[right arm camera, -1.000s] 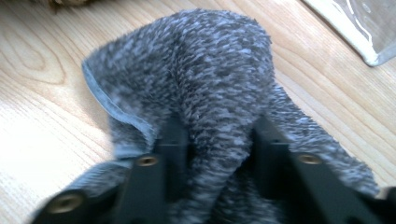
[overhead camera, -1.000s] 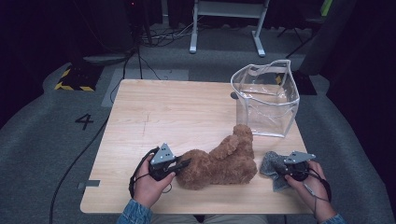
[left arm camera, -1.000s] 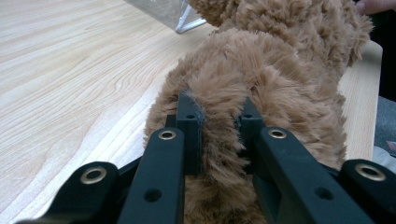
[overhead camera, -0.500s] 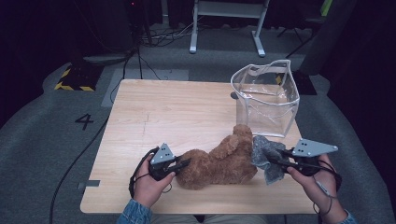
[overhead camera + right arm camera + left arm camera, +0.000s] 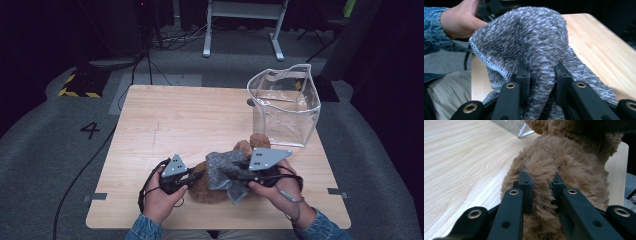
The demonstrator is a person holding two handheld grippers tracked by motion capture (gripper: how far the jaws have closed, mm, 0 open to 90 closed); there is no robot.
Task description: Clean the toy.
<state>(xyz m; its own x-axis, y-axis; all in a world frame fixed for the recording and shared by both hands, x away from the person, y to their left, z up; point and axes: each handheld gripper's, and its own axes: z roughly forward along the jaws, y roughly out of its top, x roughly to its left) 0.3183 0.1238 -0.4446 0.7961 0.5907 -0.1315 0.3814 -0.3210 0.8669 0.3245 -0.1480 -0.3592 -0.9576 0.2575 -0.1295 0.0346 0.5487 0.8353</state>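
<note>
My left hand-held gripper point(image 5: 196, 176) is nipped shut on the fur of the brown plush toy point(image 5: 564, 170), pinning it to the table point(image 5: 190, 120). My right hand-held gripper point(image 5: 239, 176) has just been closing and now clamps the grey knitted cloth point(image 5: 529, 37), which is lifted over the toy. I judge the dressing or covering barely begun, and the clear plastic bag point(image 5: 285, 107) beyond both stands unused.

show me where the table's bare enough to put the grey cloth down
Bare wood runs across the table's far and left part, from the left edge to the clear bag. The near middle is crowded: the left gripper clamps the brown plush toy, and the right gripper holds the grey cloth over it. A narrow strip stays free by the near-right corner.
</note>
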